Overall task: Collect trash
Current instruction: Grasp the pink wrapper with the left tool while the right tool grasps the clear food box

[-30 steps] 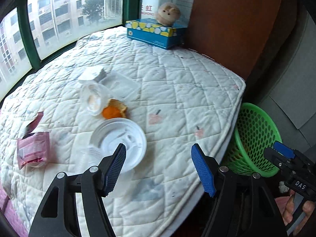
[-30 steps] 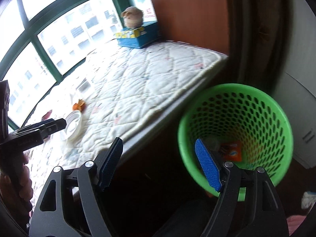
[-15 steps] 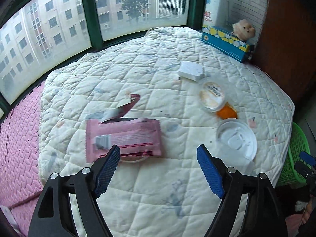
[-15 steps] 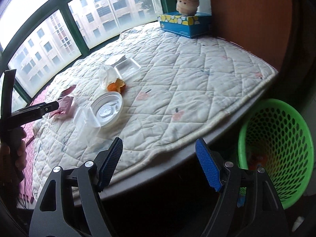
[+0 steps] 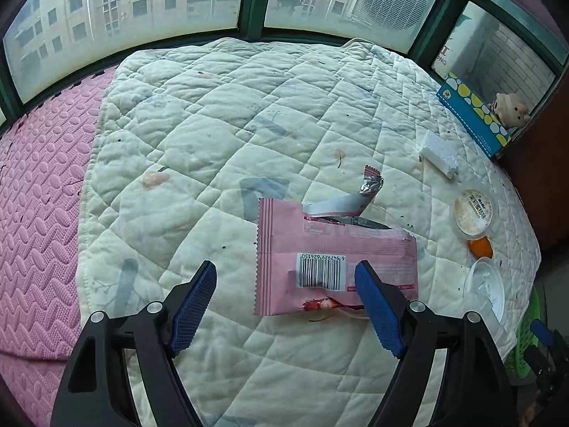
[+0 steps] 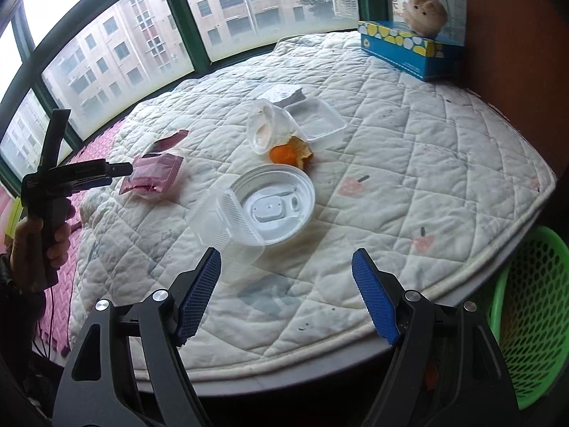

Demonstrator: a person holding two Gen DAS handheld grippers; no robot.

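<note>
The left gripper (image 5: 284,306) is spread wide and holds nothing; it hovers over the quilted mat (image 5: 220,149), its right-hand pad overlapping the near edge of the pink wrapper (image 5: 334,259) (torn open at the top, barcode face up). The right gripper (image 6: 286,291) also gapes wide and empty, low over the mat's near edge.

Taking the white round lid (image 6: 274,206) as landmark: a clear plastic box (image 6: 224,224) lies touching its left side, the orange peel (image 6: 290,153) sits just beyond it, and a clear cup (image 6: 265,130) on its side rests against the peel. A clear tray (image 6: 316,121) lies farther back beside the cup. The wrapper lies well left of the lid. The green basket (image 6: 530,323) stands on the floor to the lid's right, below the mat edge. A blue tissue box (image 6: 405,49) with 1 plush toy (image 6: 426,9) on top sits far behind the lid.
</note>
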